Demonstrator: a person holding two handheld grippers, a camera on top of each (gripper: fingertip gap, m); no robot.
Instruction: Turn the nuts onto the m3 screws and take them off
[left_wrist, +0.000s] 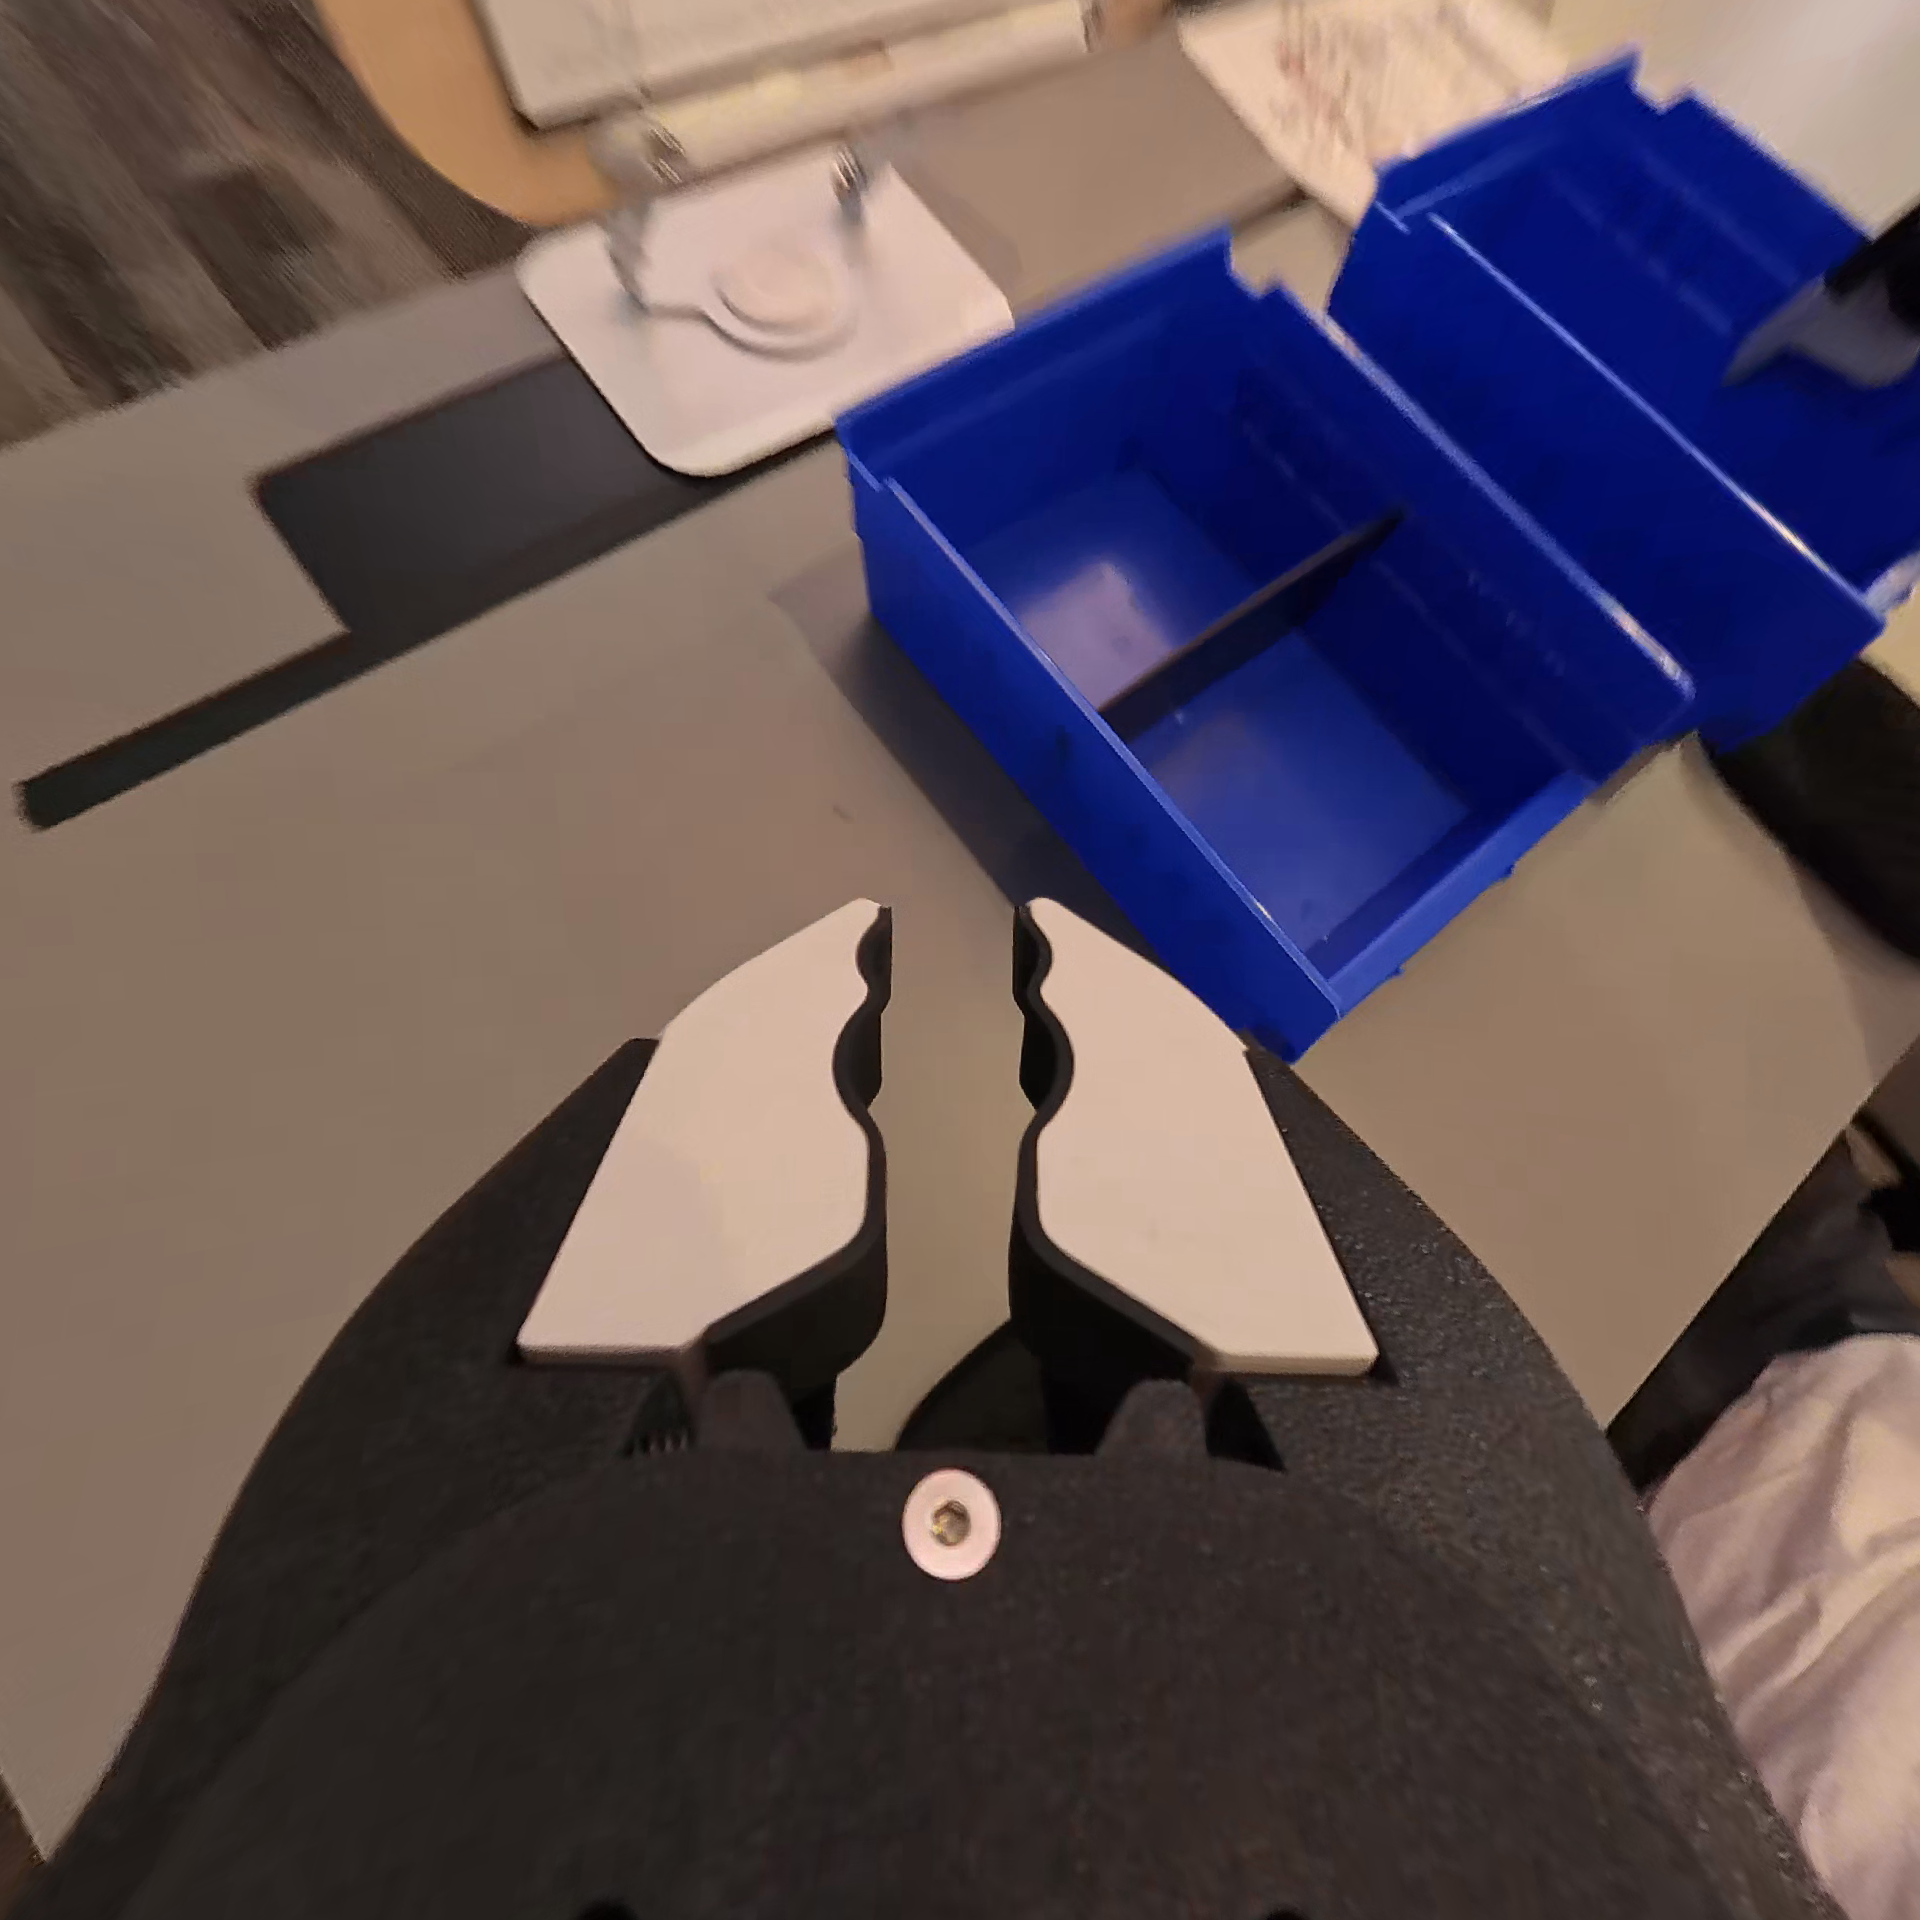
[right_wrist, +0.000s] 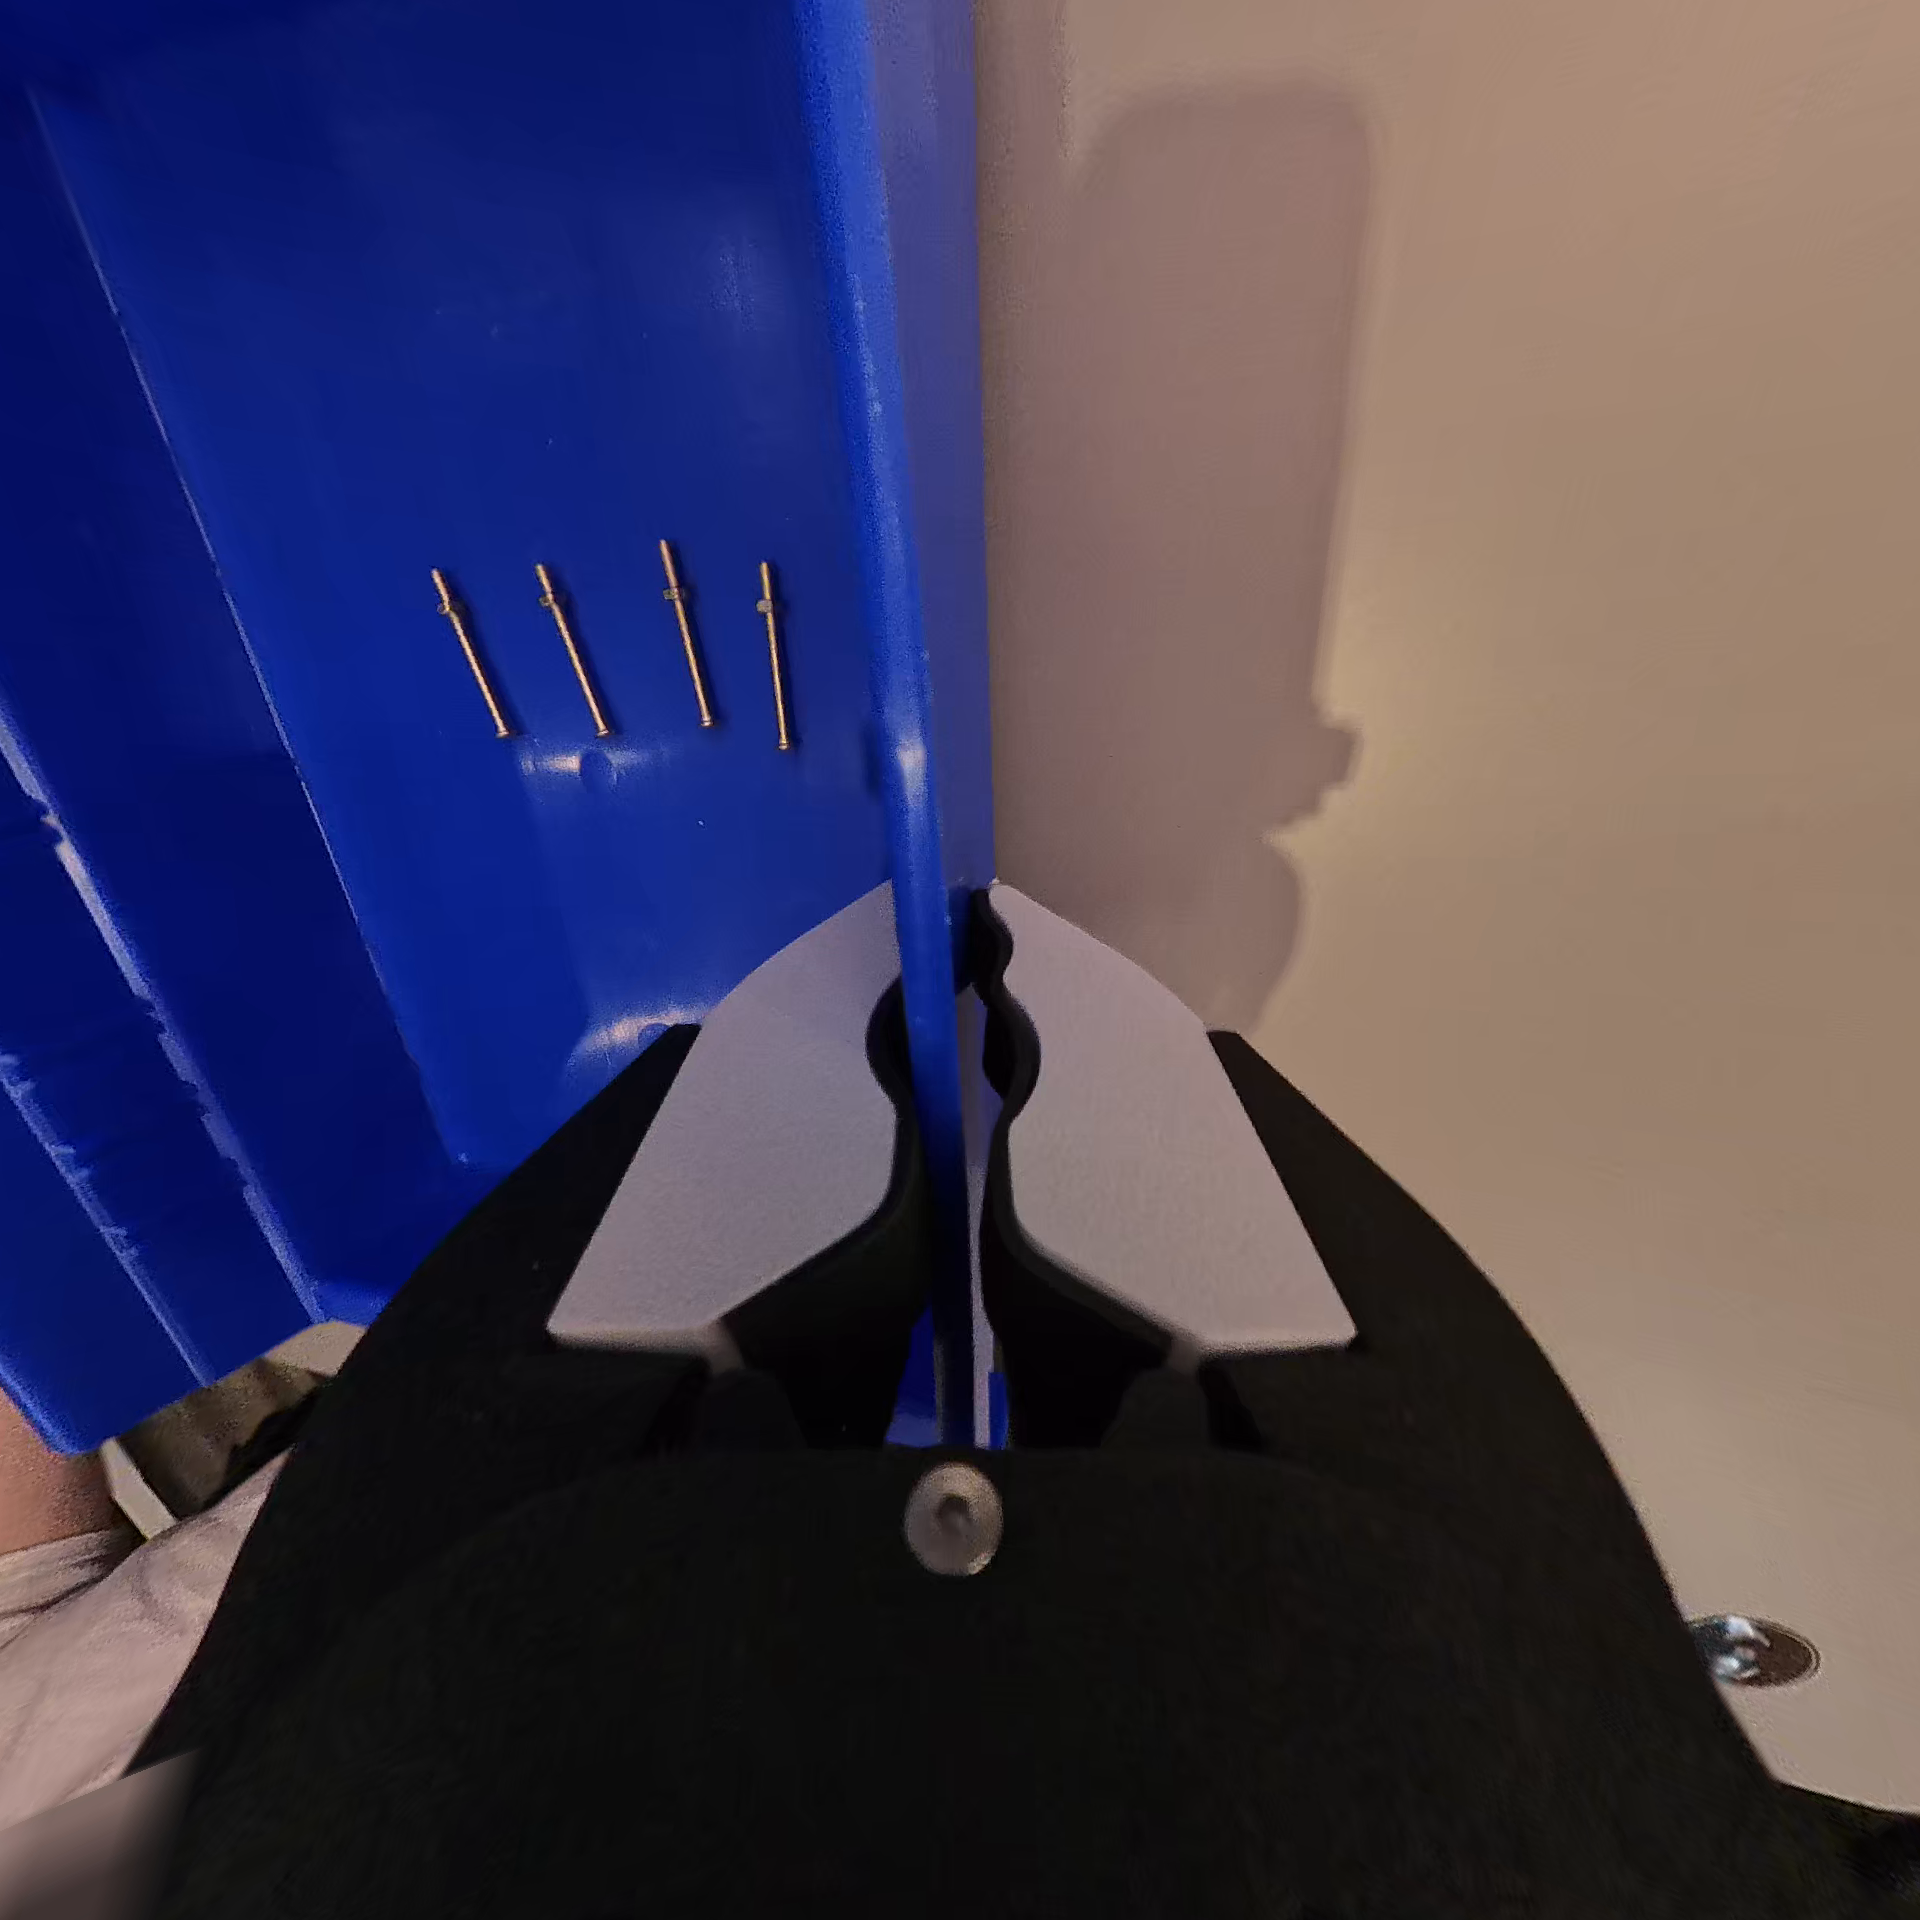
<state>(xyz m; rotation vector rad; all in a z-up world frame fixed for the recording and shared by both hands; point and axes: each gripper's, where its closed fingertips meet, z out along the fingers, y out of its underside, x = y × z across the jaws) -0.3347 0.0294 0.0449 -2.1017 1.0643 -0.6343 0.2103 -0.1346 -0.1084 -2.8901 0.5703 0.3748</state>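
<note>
- Right wrist view: four brass-coloured screws (right_wrist: 623, 644) are seen lying side by side on the floor of a blue bin (right_wrist: 436, 343), each with a small nut (right_wrist: 672, 594) threaded near its far end.
- The bin's right side wall (right_wrist: 883, 499) is clamped between the two fingers of the right tool (right_wrist: 951, 904), one finger inside the bin and one outside it.
- A pale table (right_wrist: 1558, 935) is seen to the right of the bin, with the tool's shadow cast on it.
- In the left wrist view, the left tool (left_wrist: 951, 920) is held above the grey table (left_wrist: 416, 935) with a narrow gap between its fingers and nothing between them.
- A second blue bin (left_wrist: 1195, 665), split by a dark divider (left_wrist: 1247, 613), is set just ahead and to the right of the left tool; both of its compartments appear bare.
- The bin with the screws (left_wrist: 1621, 343) is placed just beyond it, the two nearly touching, and the right tool (left_wrist: 1839, 322) is visible at its far side.
- A white stand base (left_wrist: 769, 301) rests farther back on the table, blurred.
</note>
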